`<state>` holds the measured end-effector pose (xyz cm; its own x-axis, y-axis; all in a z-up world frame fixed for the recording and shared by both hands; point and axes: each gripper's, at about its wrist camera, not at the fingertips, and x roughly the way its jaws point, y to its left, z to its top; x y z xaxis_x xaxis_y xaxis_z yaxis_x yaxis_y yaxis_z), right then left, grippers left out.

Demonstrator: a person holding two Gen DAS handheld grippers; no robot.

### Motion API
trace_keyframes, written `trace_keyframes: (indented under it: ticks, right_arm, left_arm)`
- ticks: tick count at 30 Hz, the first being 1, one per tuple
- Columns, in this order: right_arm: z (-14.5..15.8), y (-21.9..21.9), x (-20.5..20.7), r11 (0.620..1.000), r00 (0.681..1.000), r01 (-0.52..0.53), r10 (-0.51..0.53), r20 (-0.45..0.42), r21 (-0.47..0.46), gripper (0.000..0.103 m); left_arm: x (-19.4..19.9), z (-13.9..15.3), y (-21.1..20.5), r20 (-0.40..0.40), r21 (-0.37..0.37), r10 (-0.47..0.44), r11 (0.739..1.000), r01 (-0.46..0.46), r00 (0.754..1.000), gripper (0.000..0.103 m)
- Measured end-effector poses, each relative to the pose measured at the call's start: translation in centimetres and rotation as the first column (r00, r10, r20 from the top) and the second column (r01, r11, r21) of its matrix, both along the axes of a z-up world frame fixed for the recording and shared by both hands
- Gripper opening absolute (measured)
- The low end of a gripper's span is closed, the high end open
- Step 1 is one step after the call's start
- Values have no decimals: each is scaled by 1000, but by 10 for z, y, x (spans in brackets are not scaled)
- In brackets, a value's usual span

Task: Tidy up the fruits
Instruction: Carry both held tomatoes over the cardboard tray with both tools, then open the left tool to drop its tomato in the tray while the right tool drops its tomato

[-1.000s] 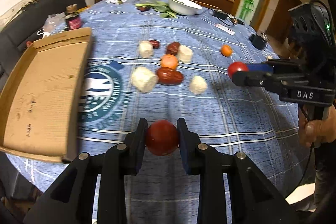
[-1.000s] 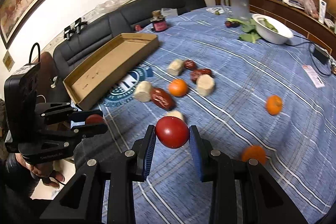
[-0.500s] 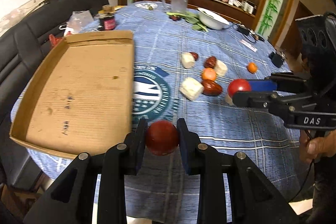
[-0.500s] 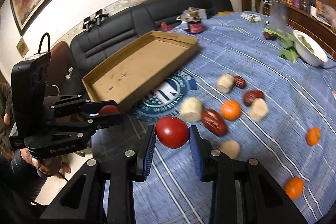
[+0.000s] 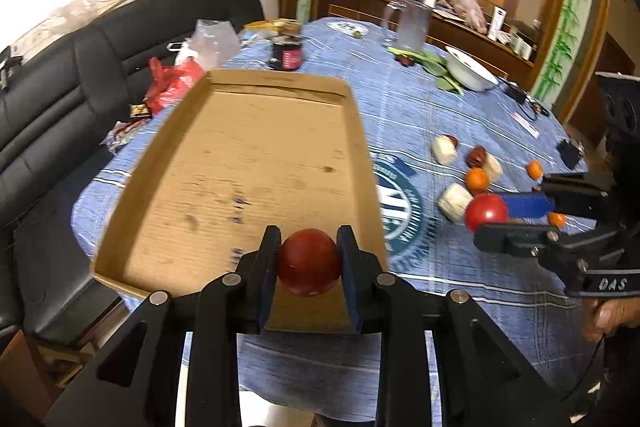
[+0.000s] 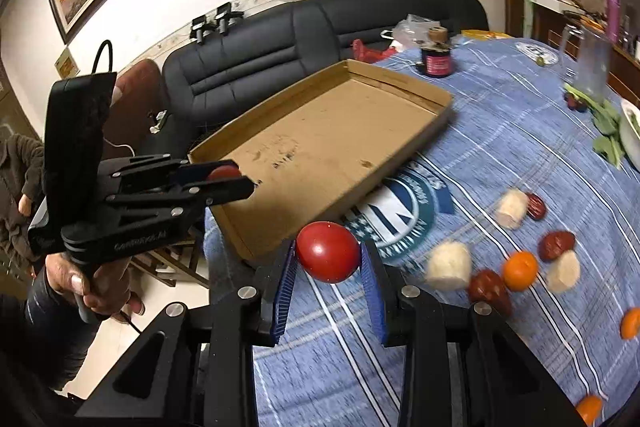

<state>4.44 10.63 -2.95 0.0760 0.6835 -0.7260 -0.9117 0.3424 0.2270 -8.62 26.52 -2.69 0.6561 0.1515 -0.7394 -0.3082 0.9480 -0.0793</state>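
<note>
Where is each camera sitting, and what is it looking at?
Left wrist: sits on the left gripper, looking over its dark red fruit into the cardboard tray; a hand shows at right.
Right wrist: sits on the right gripper, looking past its red tomato at the tray; a hand shows at left.
Both share the tray and the other gripper.

Red tomatoes, a brown cardboard tray, a blue white-striped tablecloth, orange tangerines.

Counting here: two tomatoes, four oranges, four pale chunks, three dates, one cardboard tray.
</note>
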Motion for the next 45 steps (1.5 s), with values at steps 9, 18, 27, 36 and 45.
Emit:
trace_keyframes:
  ticks: [9, 18, 27, 36, 45]
  right_arm:
    - [-4, 55, -16, 995, 995, -97, 97, 2, -15, 32]
    - [-25, 95, -25, 988, 990, -143, 143, -11, -65, 32]
    - [-49, 119, -24, 974, 985, -169, 172, 10, -153, 32]
    - [-57, 128, -29, 961, 980, -191, 199, 21, -198, 41]
    - [-33, 104, -34, 975, 981, -173, 183, 57, -140, 46]
  left_arm:
    - [-2, 0, 41, -7, 16, 85, 996, -85, 996, 26]
    - [5, -15, 58, -44, 16, 100, 995, -99, 994, 26]
    - [13, -29, 66, -96, 28, 115, 993, -112, 989, 26]
    - [15, -48, 71, -166, 0, 120, 993, -122, 979, 41]
    - [5, -32, 69, -125, 28, 149, 989, -147, 981, 63]
